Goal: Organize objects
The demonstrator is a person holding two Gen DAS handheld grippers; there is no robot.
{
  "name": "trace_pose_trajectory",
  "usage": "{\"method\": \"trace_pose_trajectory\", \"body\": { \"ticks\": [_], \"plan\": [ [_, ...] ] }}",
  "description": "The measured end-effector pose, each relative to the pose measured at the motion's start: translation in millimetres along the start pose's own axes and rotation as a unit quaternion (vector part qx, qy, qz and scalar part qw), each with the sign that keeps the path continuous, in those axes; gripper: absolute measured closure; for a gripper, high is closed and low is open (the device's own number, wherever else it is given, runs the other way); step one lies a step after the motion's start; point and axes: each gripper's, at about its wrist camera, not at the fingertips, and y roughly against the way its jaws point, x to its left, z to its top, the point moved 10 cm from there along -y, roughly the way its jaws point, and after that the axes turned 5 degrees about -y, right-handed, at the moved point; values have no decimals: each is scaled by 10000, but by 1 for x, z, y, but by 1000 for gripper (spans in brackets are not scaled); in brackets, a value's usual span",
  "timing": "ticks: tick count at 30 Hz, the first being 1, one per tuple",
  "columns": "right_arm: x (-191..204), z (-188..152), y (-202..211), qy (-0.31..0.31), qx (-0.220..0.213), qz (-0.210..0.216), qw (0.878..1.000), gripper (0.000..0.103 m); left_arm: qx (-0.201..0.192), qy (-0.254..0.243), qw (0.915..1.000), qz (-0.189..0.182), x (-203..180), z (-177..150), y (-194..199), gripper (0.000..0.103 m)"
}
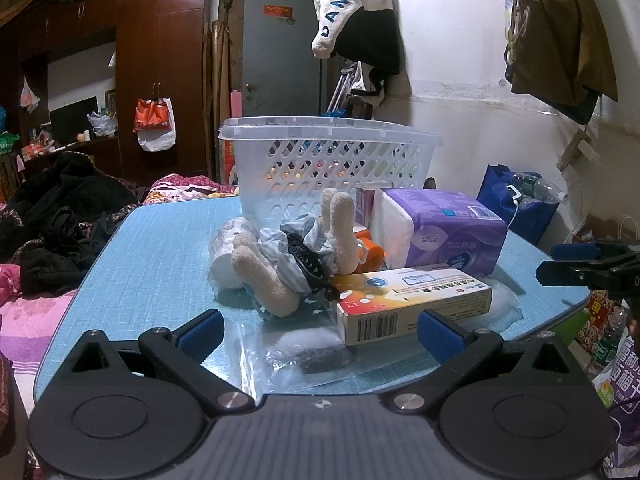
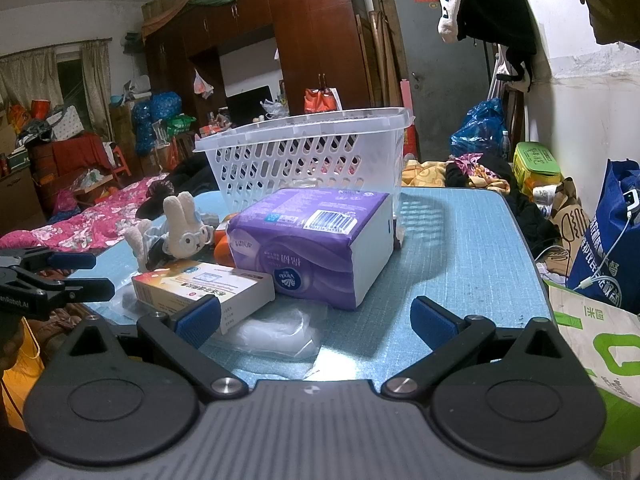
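Note:
A white slotted basket [image 1: 320, 152] [image 2: 304, 156] stands at the far side of the blue table [image 1: 160, 248] [image 2: 472, 256]. In front of it lie a purple tissue pack [image 1: 444, 228] [image 2: 320, 240], an orange and white medicine box [image 1: 412, 300] [image 2: 204, 284], a plush rabbit [image 1: 276, 256] [image 2: 180, 228] with a black hair clip [image 1: 308, 264], and clear plastic bags [image 1: 288, 352] [image 2: 276, 332]. My left gripper [image 1: 320, 330] is open and empty at the near edge, before the box. My right gripper [image 2: 316, 320] is open and empty, near the tissue pack; it also shows at the right of the left wrist view [image 1: 568, 260].
A bed with pink bedding and dark clothes [image 1: 48, 240] lies left of the table. A blue bag [image 2: 612, 240] and a green and white bag [image 2: 600, 344] stand to the right. Clothes [image 1: 360, 12] hang on the wall behind the basket.

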Motion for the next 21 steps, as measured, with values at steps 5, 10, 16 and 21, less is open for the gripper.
{"method": "trace_pose_trajectory", "body": {
  "ticks": [5, 10, 16, 21],
  "plan": [
    [0, 0, 0, -1, 1, -2, 10000, 0, 4, -10, 10000, -5, 0, 0, 0, 0],
    [1, 2, 1, 0, -84, 30, 10000, 0, -377, 47, 9993, 27, 2, 7, 9, 0],
    [20, 11, 17, 516, -1214, 288, 9908, 0, -1148, -68, 9921, 500, 20, 28, 20, 0],
    [30, -13, -2, 532, -655, 398, 9956, 0, -731, -328, 9966, 179, 12, 10, -2, 0]
  ]
}}
